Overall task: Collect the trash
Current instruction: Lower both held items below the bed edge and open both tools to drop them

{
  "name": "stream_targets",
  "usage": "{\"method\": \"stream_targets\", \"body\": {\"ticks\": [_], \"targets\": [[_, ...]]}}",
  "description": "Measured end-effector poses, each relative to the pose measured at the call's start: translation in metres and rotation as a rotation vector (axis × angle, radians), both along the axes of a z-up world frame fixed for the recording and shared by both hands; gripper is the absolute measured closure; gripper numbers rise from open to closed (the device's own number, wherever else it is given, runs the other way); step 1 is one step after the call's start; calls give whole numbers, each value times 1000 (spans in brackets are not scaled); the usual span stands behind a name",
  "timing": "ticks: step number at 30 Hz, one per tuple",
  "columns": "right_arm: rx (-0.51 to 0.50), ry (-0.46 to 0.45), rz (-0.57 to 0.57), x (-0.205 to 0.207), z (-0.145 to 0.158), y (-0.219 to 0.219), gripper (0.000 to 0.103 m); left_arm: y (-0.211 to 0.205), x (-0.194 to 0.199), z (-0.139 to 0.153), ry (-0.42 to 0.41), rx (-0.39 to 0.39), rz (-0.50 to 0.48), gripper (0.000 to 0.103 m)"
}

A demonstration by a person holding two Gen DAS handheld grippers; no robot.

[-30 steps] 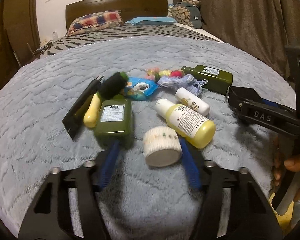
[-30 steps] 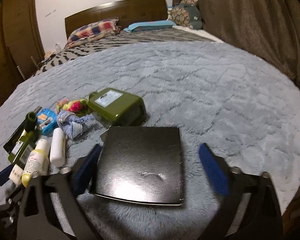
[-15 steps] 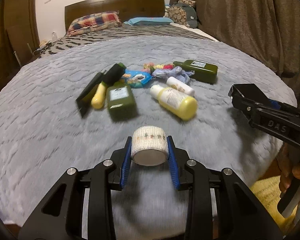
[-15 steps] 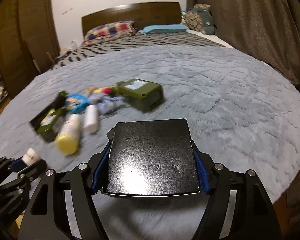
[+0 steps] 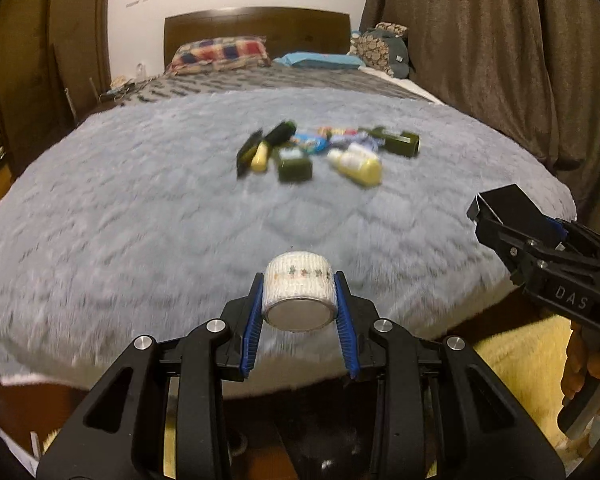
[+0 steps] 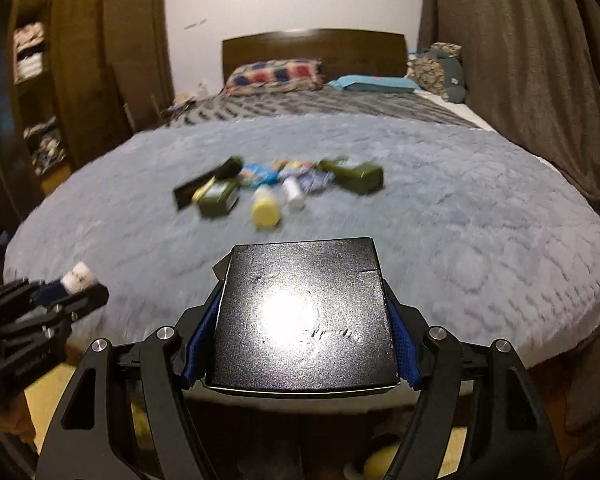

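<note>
White and round, the little jar (image 5: 299,295) sits between the blue pads (image 5: 250,334) of the left hand-held gripper (image 5: 299,326), which is squeezed tight on it. The jar lies tipped over, with its flat grey bottom facing the camera and its top pointing away toward the bed (image 5: 140,208). It is up in the air, over the near edge of the bed.

The right hand-held gripper (image 6: 301,346) is clamped on a flat black box (image 6: 304,316). The box lies flat, with its wide shiny side up and its far edge pointing at the bed.

More things lie in a blurry pile in the middle of the grey blanket: a yellow bottle (image 5: 358,165), a green bottle (image 5: 294,163) and a green box (image 6: 354,174).
</note>
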State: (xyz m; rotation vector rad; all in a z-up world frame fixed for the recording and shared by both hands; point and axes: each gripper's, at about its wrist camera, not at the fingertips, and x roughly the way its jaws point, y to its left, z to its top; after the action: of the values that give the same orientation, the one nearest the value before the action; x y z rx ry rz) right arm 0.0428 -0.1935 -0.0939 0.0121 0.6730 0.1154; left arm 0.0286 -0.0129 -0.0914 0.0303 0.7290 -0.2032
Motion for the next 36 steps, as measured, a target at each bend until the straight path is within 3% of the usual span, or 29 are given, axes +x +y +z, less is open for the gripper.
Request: {"method": "stream_targets", "body": {"ticks": [12, 28, 36], "targets": [[34, 178, 49, -34, -60, 9, 30, -2, -32, -62, 169, -10, -55, 71], [67, 448, 107, -22, -155, 28, 30, -12, -21, -170, 476, -4, -106, 71], [83, 520, 96, -11, -178, 29, 30, -10, -14, -192, 547, -10, -109, 71]]}}
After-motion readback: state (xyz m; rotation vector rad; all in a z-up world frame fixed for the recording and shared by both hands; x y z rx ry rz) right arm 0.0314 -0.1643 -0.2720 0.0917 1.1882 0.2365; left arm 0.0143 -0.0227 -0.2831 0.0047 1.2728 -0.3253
